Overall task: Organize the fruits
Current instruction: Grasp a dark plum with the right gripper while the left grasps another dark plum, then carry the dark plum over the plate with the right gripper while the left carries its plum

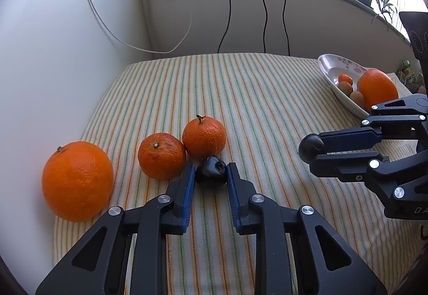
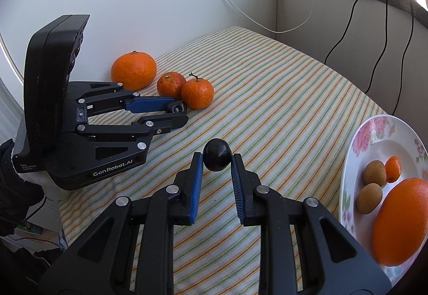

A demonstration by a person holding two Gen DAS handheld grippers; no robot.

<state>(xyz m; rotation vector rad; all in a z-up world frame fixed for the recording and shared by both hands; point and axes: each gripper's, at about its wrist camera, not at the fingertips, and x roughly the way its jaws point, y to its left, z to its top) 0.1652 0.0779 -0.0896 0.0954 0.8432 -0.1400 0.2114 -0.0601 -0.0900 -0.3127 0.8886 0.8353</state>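
We are partway through, by the look of it: the flowered plate (image 2: 355,145) at the right already carries a large orange (image 2: 401,220), a tiny orange fruit (image 2: 393,169) and two small brown fruits (image 2: 374,173), while three oranges are left on the striped cloth (image 1: 267,97) at the left — a big one (image 1: 77,180) and two smaller mandarins (image 1: 161,155) touching each other.

Each of our grippers has a small dark fruit. The left gripper (image 1: 210,170) is closed narrowly around one (image 1: 210,170) resting on the cloth just in front of the mandarins; the right gripper (image 2: 216,158) pinches another (image 2: 217,154) at its fingertips, apparently lifted clear (the height is hard to judge).

Both dark fruits, then the three oranges, presumably go to the plate. Its far edge is cut off in both views, so we cannot tell whether more lies there.
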